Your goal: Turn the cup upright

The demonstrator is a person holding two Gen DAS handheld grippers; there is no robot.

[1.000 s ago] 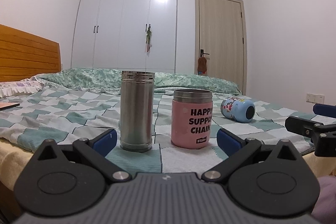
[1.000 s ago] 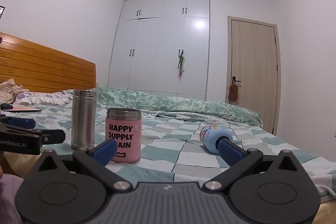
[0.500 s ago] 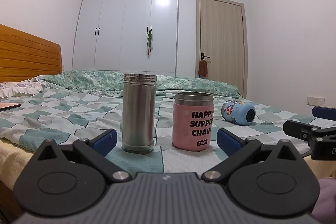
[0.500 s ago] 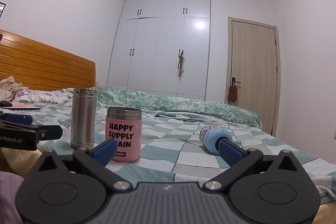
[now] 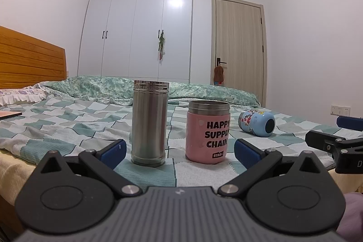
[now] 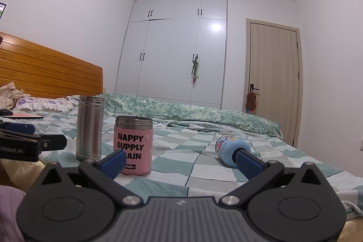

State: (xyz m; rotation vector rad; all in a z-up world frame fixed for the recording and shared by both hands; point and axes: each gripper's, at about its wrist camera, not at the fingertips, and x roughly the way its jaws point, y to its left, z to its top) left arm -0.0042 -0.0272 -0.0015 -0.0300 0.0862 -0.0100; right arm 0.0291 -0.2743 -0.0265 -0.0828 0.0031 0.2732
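A small light-blue cup with cartoon print (image 5: 256, 123) lies on its side on the checked bedspread, its base toward me; it also shows in the right wrist view (image 6: 229, 150). A tall steel cup (image 5: 149, 119) (image 6: 89, 127) and a pink cup lettered "HAPPY SUPPLY CHAIN" (image 5: 207, 132) (image 6: 133, 145) stand upright to its left. My left gripper (image 5: 179, 149) is open and empty, low at the bed's near edge in front of the two upright cups. My right gripper (image 6: 181, 158) is open and empty, its right finger just in front of the blue cup.
The bed (image 6: 177, 165) has a wooden headboard (image 6: 50, 76) on the left, pillows and a flat tablet-like object (image 6: 27, 116) near it, and a rolled green quilt (image 6: 192, 109) behind. White wardrobe and a door stand at the back.
Both views have tilted slightly upward; the cups stay where they were. Both grippers remain open.
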